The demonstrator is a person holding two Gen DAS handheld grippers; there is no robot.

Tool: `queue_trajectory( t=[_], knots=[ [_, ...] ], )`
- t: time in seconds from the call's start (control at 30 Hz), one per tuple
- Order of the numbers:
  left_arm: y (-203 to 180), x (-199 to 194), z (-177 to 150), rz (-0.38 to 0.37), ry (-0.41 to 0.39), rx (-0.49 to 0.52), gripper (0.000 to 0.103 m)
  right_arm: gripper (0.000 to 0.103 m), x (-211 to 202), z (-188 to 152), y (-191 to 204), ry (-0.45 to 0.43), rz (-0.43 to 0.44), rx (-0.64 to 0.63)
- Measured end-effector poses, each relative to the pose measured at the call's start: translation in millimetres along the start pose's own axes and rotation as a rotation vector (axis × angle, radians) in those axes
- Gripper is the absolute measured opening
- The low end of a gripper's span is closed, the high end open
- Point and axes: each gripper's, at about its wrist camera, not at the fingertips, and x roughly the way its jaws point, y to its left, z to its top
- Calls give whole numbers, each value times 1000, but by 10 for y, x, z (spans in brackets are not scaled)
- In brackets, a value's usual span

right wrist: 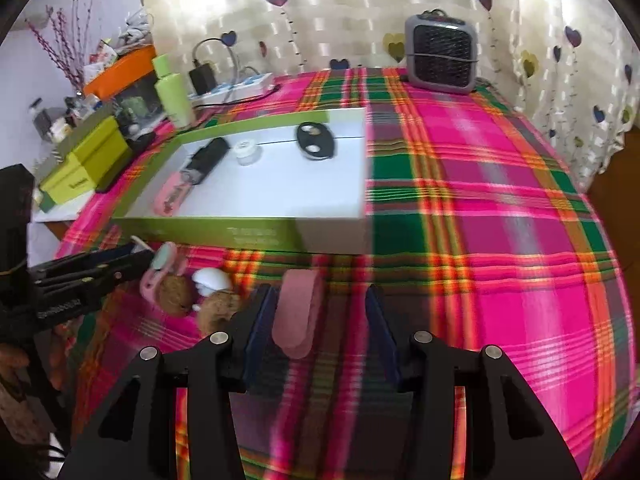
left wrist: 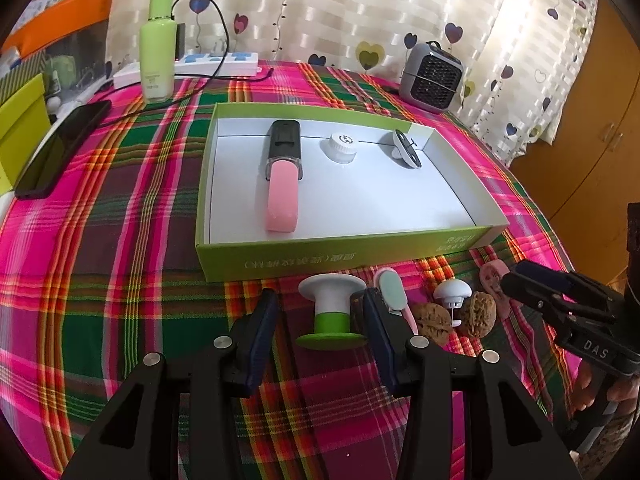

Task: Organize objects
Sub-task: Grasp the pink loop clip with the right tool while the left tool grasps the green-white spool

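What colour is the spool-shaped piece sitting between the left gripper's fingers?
The spool-shaped piece has a white top and green base, clearest in the left wrist view.

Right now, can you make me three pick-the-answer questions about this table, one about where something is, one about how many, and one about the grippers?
1. Where is the green and white spool?
A. Inside the box
B. On the tablecloth, between the left gripper's fingers
C. Beside the fan

2. How many things lie inside the green box?
A. Three
B. Five
C. None

3. How is the right gripper?
A. Squeezing a walnut
B. Open, with the pink strap between its fingers
C. Inside the box

Answers: 1 B, the spool stands in front of the box, with the left gripper around it and gaps on both sides. 2 A, the pink and black device, a white cap and a dark oval piece lie there. 3 B, the pink strap lies on the cloth with gaps beside both fingers.
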Motion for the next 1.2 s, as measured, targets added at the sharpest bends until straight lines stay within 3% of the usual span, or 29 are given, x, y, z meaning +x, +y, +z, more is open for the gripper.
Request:
queue_trajectory(
  t=[0.13, 0.37, 0.47, 0.77, 1.07, 1.2],
  knots=[
    [17, 4, 24, -8, -2, -3, 43, 48, 0, -13, -90, 7, -50, 3],
    [24, 8, 27, -11, -5, -5, 43, 48, -10, 29, -97, -13, -39, 0],
    [25, 9, 27, -12, -4, -4, 43, 48, -2, 35, -114, -21, -88, 3],
    [-1, 29, 43, 4, -5, 13, 43, 48, 47, 17, -85, -14, 9, -20],
    [-38, 48, 28, 35, -7, 25, 40, 48, 162, 18, -37, 14, -35, -48],
    [-34, 44, 13, 55, -10, 25, 32, 35, 153, 14, -52, 10, -57, -48]
  ],
)
